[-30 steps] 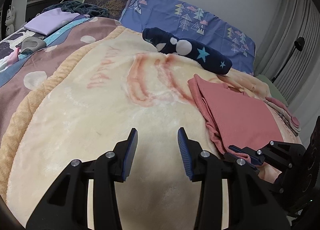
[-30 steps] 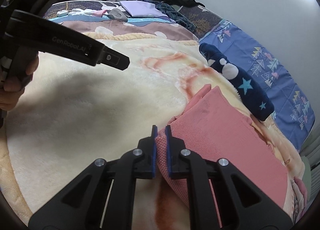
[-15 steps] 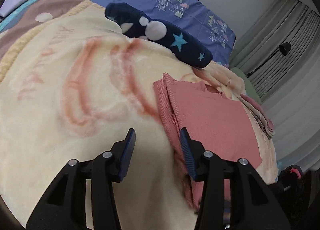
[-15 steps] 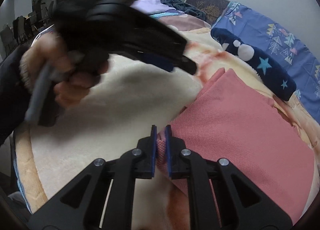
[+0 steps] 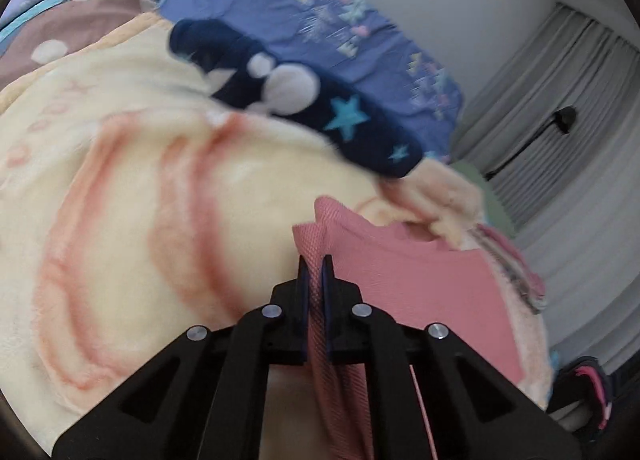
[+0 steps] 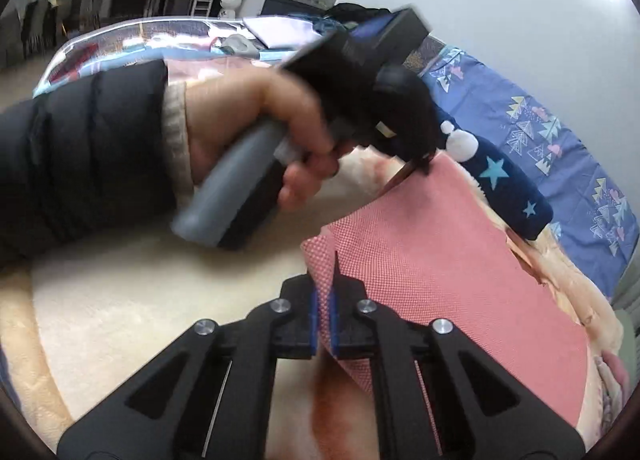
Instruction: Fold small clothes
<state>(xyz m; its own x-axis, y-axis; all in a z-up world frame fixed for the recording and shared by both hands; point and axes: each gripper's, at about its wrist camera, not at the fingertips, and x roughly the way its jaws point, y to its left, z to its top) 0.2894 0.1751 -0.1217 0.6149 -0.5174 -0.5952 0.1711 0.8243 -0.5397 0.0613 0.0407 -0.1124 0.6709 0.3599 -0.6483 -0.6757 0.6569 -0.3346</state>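
In the left wrist view, the left tongs (image 5: pixel 313 276) sit at lower centre, drawn narrow on the left edge of the pink waffle-knit garment (image 5: pixel 404 280), with a band of its cloth running down between the blue pads. The garment lies at right of centre on the cream fleece blanket with orange-pink markings (image 5: pixel 132 196) that covers the bed. A navy plush roll with white dots and blue stars (image 5: pixel 304 112) lies above it, well apart from the grip. The picture is somewhat blurred.

In the right wrist view, the right tongs (image 6: pixel 325 308) at lower centre are likewise pinched narrow on the garment's near corner, a peak of pink cloth standing up between them. The person's left hand (image 6: pixel 256 132) crosses the middle of the frame, and its tool meets the garment's far corner just beside the navy roll.

Judging from this, both corners of one edge are gripped, so the fold itself is in hand. The next move likely calls for lifting both corners together and carrying that edge evenly across toward the opposite side, keeping the cloth taut so that it lands square.
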